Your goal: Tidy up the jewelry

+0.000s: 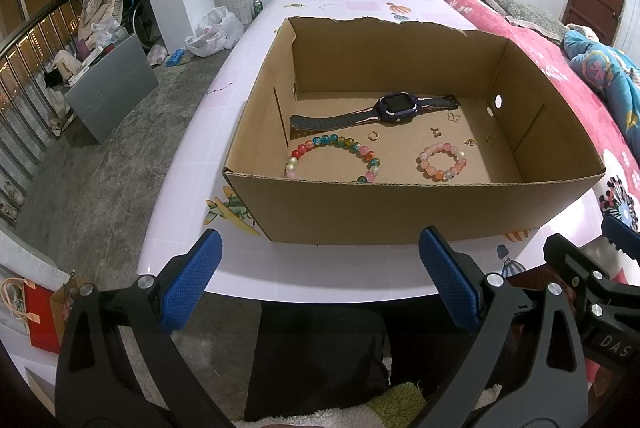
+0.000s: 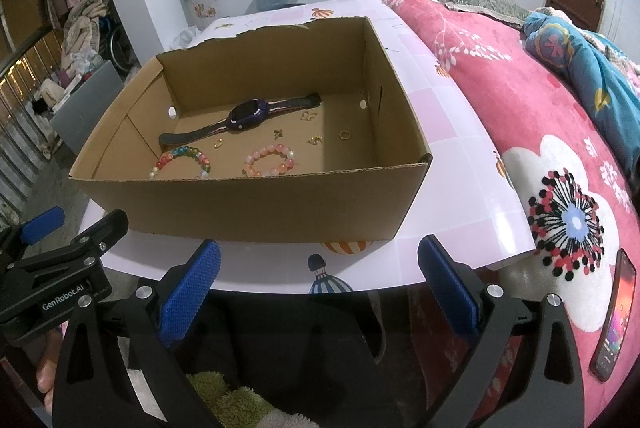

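An open cardboard box (image 1: pixel 400 212) (image 2: pixel 256 208) stands on the white table. Inside lie a dark purple smartwatch (image 1: pixel 394 107) (image 2: pixel 246 115), a multicoloured bead bracelet (image 1: pixel 332 156) (image 2: pixel 182 160), a pink bead bracelet (image 1: pixel 442 161) (image 2: pixel 270 160), gold rings (image 1: pixel 373 135) (image 2: pixel 345 135) and small gold charms (image 1: pixel 435 130) (image 2: pixel 309 116). My left gripper (image 1: pixel 320 280) is open and empty, held before the table's near edge in front of the box. My right gripper (image 2: pixel 320 284) is open and empty, beside it on the right.
A pink flowered blanket (image 2: pixel 540 132) covers a bed right of the table, with a phone (image 2: pixel 614 312) on it. The table's near edge (image 1: pixel 280 288) is just ahead of both grippers. A grey box (image 1: pixel 112 84) and clutter stand on the floor at left.
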A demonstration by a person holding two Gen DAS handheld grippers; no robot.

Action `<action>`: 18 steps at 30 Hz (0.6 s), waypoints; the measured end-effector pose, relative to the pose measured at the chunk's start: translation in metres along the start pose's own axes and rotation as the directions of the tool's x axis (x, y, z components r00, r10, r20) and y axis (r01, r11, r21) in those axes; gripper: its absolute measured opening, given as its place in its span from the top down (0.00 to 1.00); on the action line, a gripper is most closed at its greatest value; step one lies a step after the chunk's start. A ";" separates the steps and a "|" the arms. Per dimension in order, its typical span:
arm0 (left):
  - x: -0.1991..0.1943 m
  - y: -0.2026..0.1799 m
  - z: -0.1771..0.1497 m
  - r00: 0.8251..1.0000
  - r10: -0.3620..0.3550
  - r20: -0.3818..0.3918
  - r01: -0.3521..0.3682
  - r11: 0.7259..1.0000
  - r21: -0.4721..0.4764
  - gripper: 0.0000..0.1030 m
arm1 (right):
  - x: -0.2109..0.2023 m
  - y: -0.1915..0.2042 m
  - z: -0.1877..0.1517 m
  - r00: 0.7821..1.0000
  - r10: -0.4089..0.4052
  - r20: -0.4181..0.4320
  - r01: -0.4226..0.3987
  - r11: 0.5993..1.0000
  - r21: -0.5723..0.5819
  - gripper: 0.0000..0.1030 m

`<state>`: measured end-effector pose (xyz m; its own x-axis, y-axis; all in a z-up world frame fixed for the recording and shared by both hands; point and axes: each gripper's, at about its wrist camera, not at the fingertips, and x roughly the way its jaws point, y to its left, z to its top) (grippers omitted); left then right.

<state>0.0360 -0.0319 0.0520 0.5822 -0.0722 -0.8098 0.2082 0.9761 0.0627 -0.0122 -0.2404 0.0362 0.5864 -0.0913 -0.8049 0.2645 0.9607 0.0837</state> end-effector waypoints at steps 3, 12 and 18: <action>0.000 0.000 0.000 1.000 0.000 0.001 0.000 1.000 0.000 0.08 | 0.000 0.000 0.000 1.000 0.000 -0.001 0.000 1.000 0.000 0.07; 0.001 0.000 0.001 1.000 0.000 0.001 0.000 1.000 -0.002 0.08 | 0.000 0.000 0.000 1.000 0.000 -0.001 0.000 1.000 0.000 0.07; 0.001 0.000 0.001 1.000 0.000 0.002 0.000 1.000 -0.001 0.08 | 0.001 0.000 0.000 1.000 0.001 -0.001 -0.001 1.000 -0.002 0.07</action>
<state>0.0368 -0.0321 0.0520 0.5834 -0.0728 -0.8089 0.2073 0.9763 0.0616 -0.0119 -0.2406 0.0354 0.5858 -0.0904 -0.8054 0.2628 0.9613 0.0832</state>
